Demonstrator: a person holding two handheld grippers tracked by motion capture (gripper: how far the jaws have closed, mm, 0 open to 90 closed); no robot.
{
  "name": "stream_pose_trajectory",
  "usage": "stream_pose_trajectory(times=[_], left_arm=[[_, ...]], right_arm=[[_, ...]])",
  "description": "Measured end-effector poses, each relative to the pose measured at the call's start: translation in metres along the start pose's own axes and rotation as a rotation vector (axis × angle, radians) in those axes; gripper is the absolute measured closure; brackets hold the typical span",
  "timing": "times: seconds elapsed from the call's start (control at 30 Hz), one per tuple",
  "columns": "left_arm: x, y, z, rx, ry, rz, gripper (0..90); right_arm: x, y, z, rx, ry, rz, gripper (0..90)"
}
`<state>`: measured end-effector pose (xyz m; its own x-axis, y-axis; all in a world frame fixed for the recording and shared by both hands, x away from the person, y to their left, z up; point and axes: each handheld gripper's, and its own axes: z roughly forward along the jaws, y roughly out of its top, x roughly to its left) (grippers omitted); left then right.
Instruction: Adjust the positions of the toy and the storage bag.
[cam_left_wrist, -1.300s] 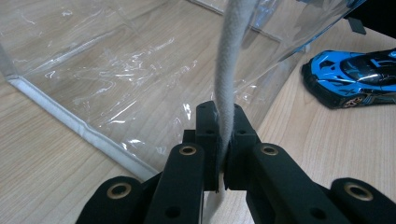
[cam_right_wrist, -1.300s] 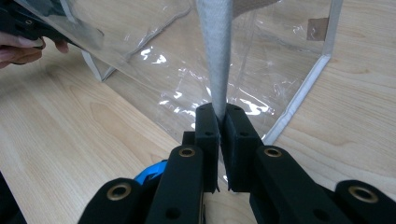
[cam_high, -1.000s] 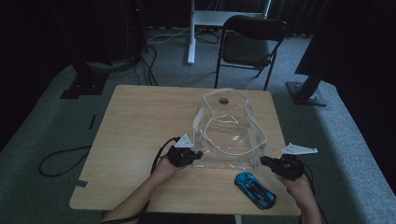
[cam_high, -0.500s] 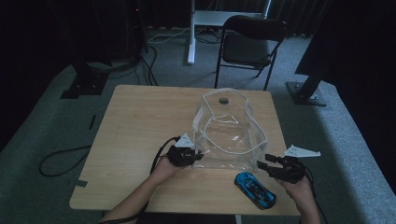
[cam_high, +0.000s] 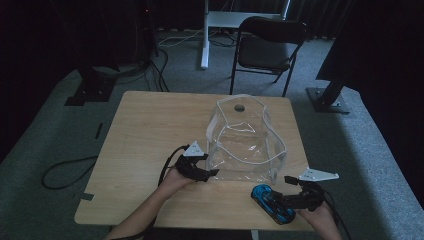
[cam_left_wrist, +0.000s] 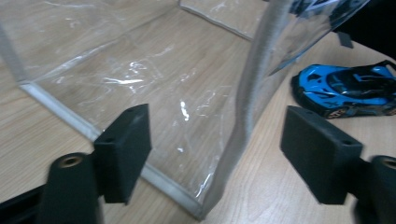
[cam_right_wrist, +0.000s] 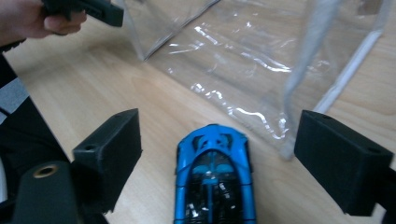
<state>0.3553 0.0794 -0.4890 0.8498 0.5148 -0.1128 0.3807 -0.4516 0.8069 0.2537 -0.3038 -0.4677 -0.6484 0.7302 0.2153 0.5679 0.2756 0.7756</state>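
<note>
A clear plastic bag (cam_high: 245, 142) with white trim stands open on the wooden table (cam_high: 150, 130). A blue toy car (cam_high: 272, 202) lies near the front edge, just right of the bag. My left gripper (cam_high: 212, 172) is at the bag's near left corner. In the left gripper view (cam_left_wrist: 229, 154) its jaws have just been opening; the bag's corner seam (cam_left_wrist: 247, 102) stands between them untouched. My right gripper (cam_high: 285, 192) points at the car. Its jaws (cam_right_wrist: 233, 149) have just been opening too and straddle the car's nose (cam_right_wrist: 212, 154) without pressing on it.
A black folding chair (cam_high: 267, 45) stands behind the table, with a white desk leg (cam_high: 205, 35) and dark stands beyond. A black cable (cam_high: 65, 170) loops on the floor at left. The car lies close to the table's front edge.
Both grippers have gone from shut to open. The right gripper has moved toward the front edge, so its jaws now flank the car. The left hand has stayed at the bag's corner.
</note>
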Motion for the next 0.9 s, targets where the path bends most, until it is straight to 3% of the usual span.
stream_pose_trajectory(times=[0.07,0.17,0.43,0.9], left_arm=[[0.000,-0.001,-0.003,0.005,-0.001,0.006,14.4],[0.000,-0.002,-0.006,0.029,0.003,0.001,0.2],[0.008,-0.007,-0.022,0.029,0.054,-0.028,0.1],[0.018,-0.020,-0.054,0.024,0.160,-0.034,0.0]], right_arm=[[0.003,-0.003,0.003,0.007,0.021,-0.005,12.6],[0.007,-0.007,0.007,0.033,0.030,-0.020,12.2],[0.014,-0.014,0.014,0.063,0.041,-0.035,12.2],[0.017,-0.020,0.023,0.094,0.051,-0.050,12.2]])
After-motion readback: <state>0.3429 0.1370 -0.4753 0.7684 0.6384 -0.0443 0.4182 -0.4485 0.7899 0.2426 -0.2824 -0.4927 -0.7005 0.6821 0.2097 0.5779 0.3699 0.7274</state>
